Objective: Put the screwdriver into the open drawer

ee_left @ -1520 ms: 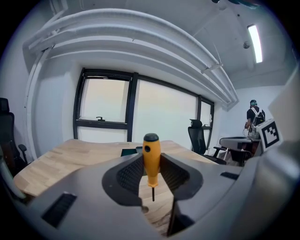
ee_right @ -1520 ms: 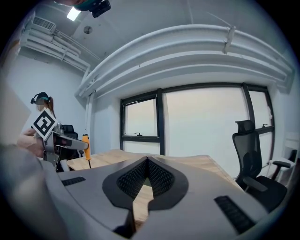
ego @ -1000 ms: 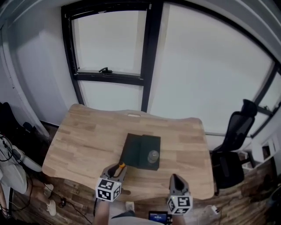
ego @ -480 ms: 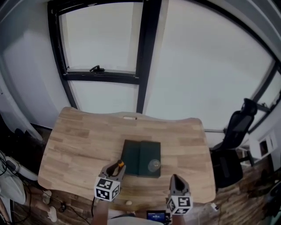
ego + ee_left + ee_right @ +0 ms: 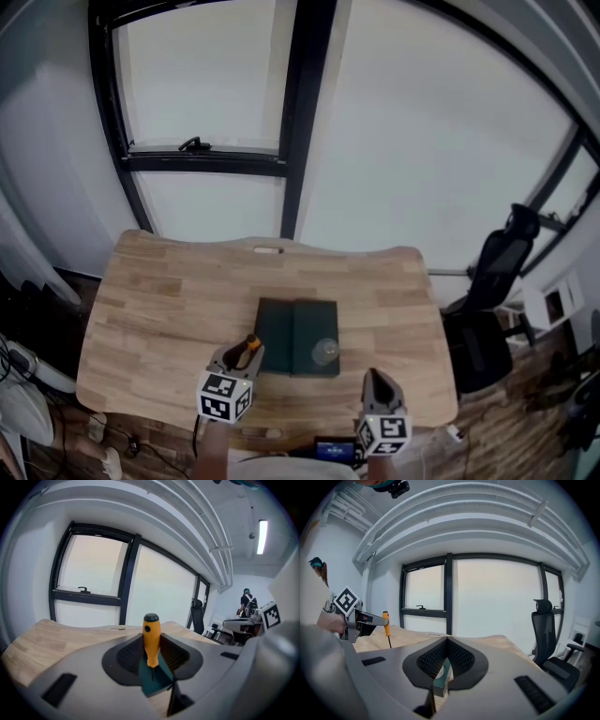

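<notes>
Partly done, judging from how things lie.

Nearest, over the bench's [image 5: 169, 300] near edge: left hand-held gripper [image 5: 242, 356] clamped on the screwdriver [image 5: 151, 637] by its orange handle. Lifted clear of the bench top, just short of the near-left corner of the dark green box [image 5: 298, 336]. Not yet in any drawer.

Long axis of the tool close to upright in both gripper views. Black-capped end of the handle up, thin shaft and tip down towards the bench.

Alongside to the right, also at the near edge: right hand-held gripper [image 5: 375, 382], jaws drawn together on nothing. Only a slice of the box visible past them.

Farther in, mid-bench: the box lying flat and split into two halves. Probably the drawer unit, though hard to say from above which half open. On its near-right part a small clear round object [image 5: 324, 351], identity unclear.

Left to do, by judgement: carry the tool over the opening, tip it from upright to lying flat, lower it in, let go.

Beyond the far edge, a window [image 5: 206, 141]. Off the right edge, an office chair [image 5: 497, 253].
</notes>
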Demonstrator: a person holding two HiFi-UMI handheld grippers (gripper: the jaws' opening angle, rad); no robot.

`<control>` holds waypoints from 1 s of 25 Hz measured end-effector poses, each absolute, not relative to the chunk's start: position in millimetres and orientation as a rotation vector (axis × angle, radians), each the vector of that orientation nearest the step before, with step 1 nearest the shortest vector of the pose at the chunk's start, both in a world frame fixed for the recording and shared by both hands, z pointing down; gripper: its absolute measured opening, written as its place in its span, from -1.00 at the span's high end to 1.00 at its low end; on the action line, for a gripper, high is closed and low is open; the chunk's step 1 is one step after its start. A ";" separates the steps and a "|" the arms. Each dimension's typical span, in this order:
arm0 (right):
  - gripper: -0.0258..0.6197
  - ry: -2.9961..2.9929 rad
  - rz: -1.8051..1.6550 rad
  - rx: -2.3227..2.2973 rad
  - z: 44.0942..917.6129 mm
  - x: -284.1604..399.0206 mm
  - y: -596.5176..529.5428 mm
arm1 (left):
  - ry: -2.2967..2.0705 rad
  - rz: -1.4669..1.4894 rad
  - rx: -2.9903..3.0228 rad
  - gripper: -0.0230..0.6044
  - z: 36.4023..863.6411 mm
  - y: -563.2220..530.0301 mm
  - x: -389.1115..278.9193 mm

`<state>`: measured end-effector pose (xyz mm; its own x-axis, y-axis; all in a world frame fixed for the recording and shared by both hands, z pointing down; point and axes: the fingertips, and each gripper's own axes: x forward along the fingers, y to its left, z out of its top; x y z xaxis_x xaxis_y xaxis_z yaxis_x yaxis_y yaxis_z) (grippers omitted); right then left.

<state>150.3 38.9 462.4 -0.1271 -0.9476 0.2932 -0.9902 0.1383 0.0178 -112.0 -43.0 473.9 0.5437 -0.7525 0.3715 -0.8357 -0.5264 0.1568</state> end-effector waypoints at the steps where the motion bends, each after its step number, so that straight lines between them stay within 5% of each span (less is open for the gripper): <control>1: 0.93 -2.180 0.265 1.907 462.5 150.7 38.7 | -1.308 0.376 2.473 0.57 473.4 -44.0 -111.2; 25: 0.93 -2.209 0.294 1.899 472.9 145.4 -6.4 | -1.246 0.465 2.509 0.57 479.3 -81.5 -97.4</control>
